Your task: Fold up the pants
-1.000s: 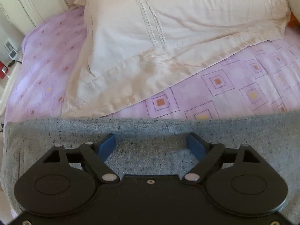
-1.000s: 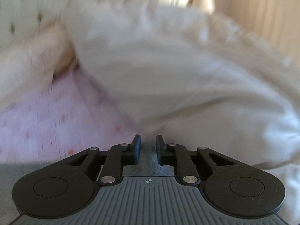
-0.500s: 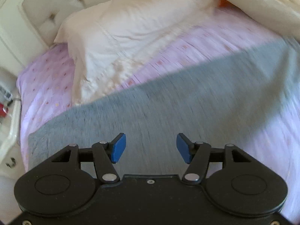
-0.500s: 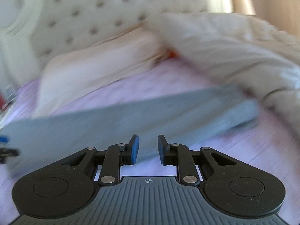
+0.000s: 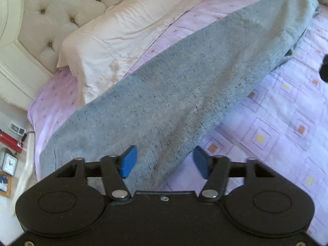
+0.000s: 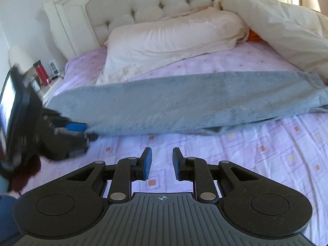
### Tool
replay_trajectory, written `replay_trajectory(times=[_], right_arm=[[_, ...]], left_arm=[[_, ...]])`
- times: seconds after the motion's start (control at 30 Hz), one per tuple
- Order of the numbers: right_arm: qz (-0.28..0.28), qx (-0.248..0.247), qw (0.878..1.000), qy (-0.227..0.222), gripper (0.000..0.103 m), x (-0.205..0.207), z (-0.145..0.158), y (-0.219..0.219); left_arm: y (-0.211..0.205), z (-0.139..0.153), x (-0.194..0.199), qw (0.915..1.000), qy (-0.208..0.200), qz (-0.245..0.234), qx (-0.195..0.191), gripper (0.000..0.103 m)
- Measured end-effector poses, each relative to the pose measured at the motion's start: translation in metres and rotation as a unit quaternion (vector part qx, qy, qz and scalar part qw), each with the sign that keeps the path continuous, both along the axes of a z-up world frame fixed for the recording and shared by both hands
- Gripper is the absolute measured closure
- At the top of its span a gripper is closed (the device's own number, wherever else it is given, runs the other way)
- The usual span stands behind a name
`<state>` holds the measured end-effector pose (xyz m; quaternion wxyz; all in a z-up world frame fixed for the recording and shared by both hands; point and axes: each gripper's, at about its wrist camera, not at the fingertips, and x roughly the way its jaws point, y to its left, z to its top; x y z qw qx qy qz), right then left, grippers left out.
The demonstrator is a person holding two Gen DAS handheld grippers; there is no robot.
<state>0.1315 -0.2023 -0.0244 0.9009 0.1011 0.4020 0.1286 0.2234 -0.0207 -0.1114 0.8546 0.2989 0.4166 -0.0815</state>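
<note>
The grey pants (image 5: 184, 82) lie folded lengthwise in a long band across the lilac patterned bedsheet (image 5: 287, 123), also seen in the right wrist view (image 6: 184, 102). My left gripper (image 5: 164, 162) is open, its blue pads (image 5: 128, 162) wide apart over the near end of the pants, holding nothing. It shows blurred at the left of the right wrist view (image 6: 82, 131), at the pants' left end. My right gripper (image 6: 161, 162) hovers over bare sheet in front of the pants, jaws partly open and empty.
A cream pillow (image 6: 174, 39) lies behind the pants against the tufted headboard (image 6: 164, 0). A white duvet (image 6: 287, 26) is heaped at the right. A nightstand with a red bottle (image 6: 42, 72), lamp and clock stands left of the bed.
Both grippers pulled back and rose from the pants. The right gripper, nearly shut a second ago, has opened a little. The pants now lie flat in a long band.
</note>
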Motion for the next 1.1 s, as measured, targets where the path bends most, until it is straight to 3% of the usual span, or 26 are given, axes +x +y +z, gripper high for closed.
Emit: replay_trajectory(times=[0.07,0.1,0.27,0.43,0.53,0.63,0.8,0.83,0.87,0.9,0.97,1.1], right_arm=[[0.001,0.002,1.0,0.003,0.082,0.003,-0.005,0.007],[0.0,0.004,1.0,0.006,0.082,0.006,-0.009,0.01],[-0.024,0.037,0.999,0.025,0.08,0.025,-0.024,0.023],[-0.069,0.104,0.991,0.041,0.063,0.046,-0.033,0.026],[-0.121,0.162,0.977,0.064,0.057,0.056,-0.039,0.023],[-0.174,0.223,0.955,0.085,0.051,0.062,-0.045,0.018],[-0.225,0.274,0.925,0.139,0.051,0.07,-0.061,0.017],[-0.23,0.28,0.922,0.141,0.053,0.07,-0.062,0.018],[-0.227,0.284,0.921,0.142,0.08,0.069,-0.065,0.018],[-0.224,0.268,0.925,0.151,0.1,0.068,-0.065,0.02],[-0.207,0.222,0.938,0.17,0.101,0.061,-0.062,0.028],[-0.155,0.153,0.964,0.153,0.102,0.036,-0.056,0.041]], left_arm=[[0.004,0.002,0.013,0.999,0.033,0.004,-0.031,0.076],[0.007,0.007,0.019,0.9972,0.049,0.011,-0.056,0.079],[0.03,0.032,0.058,0.984,0.099,0.048,-0.14,0.081],[0.042,0.038,0.077,0.9772,0.121,0.057,-0.165,0.081],[0.048,0.039,0.083,0.9735,0.13,0.065,-0.177,0.081],[0.051,0.04,0.088,0.9744,0.128,0.068,-0.172,0.081],[0.052,0.041,0.089,0.9757,0.131,0.06,-0.165,0.081],[0.052,0.041,0.09,0.9763,0.132,0.057,-0.162,0.081],[0.051,0.041,0.089,0.9768,0.132,0.055,-0.159,0.081],[0.05,0.041,0.088,0.9774,0.132,0.052,-0.156,0.081],[0.049,0.042,0.088,0.9784,0.133,0.047,-0.151,0.081],[0.048,0.043,0.09,0.9781,0.141,0.041,-0.147,0.081]])
